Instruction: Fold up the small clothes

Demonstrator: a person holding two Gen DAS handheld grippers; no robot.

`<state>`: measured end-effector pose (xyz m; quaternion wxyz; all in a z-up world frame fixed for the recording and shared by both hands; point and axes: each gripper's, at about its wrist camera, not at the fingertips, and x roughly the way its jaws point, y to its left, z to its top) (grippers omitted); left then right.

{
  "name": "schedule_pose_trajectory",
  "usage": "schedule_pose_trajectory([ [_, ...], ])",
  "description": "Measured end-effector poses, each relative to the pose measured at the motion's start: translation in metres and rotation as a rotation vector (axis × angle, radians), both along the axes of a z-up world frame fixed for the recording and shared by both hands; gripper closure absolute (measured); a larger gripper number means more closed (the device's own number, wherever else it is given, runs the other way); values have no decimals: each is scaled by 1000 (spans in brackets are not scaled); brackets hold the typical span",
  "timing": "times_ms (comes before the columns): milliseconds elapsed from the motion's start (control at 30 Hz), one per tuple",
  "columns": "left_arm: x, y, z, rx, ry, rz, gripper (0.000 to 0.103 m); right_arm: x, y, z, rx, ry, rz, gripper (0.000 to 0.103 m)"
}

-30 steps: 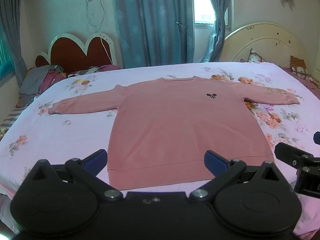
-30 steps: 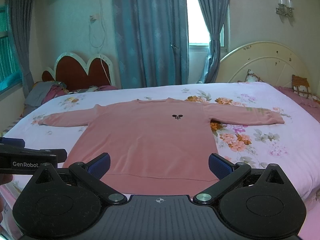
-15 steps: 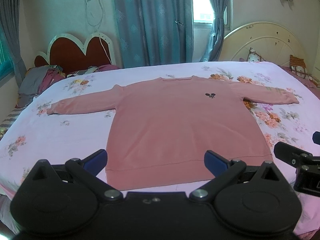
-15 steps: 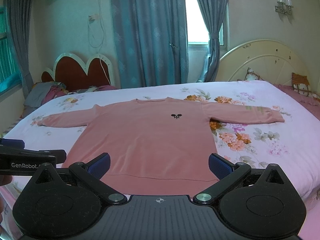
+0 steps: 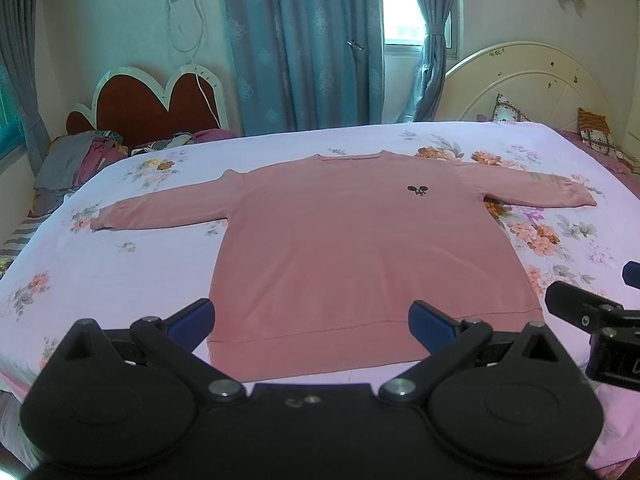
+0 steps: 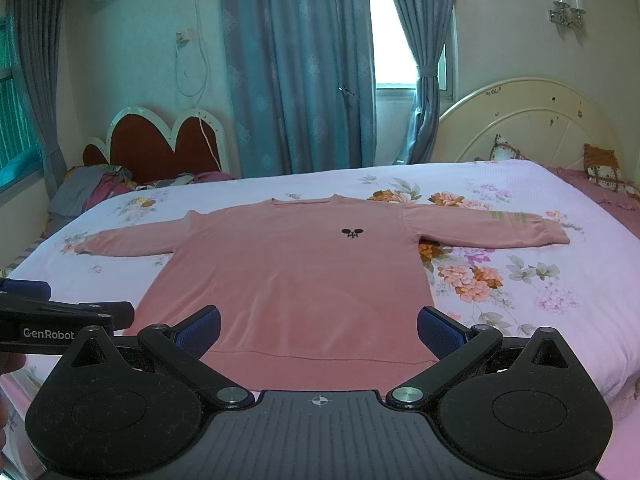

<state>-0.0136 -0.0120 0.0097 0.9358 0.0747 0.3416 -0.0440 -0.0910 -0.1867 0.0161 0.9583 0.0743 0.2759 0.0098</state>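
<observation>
A pink long-sleeved sweatshirt lies flat and face up on the floral bedsheet, both sleeves spread out, with a small black logo on the chest. It also shows in the right wrist view. My left gripper is open and empty, held above the hem at the near edge. My right gripper is open and empty, also above the hem. Each gripper shows at the edge of the other's view.
A cream headboard with cushions stands at the right. A red heart-shaped headboard and a pile of clothes are at the back left. Blue curtains hang behind the bed.
Both grippers have drifted slightly; the sweatshirt sits a little lower and to the left in the views. Both stay open and the sweatshirt has not moved.
</observation>
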Motion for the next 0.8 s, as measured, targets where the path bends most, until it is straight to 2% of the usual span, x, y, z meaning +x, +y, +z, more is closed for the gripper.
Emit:
schedule_pose_trajectory([
  [800,5,-2,-5,-1,8,2,0,9,-1,-5,7,11,-1,0],
])
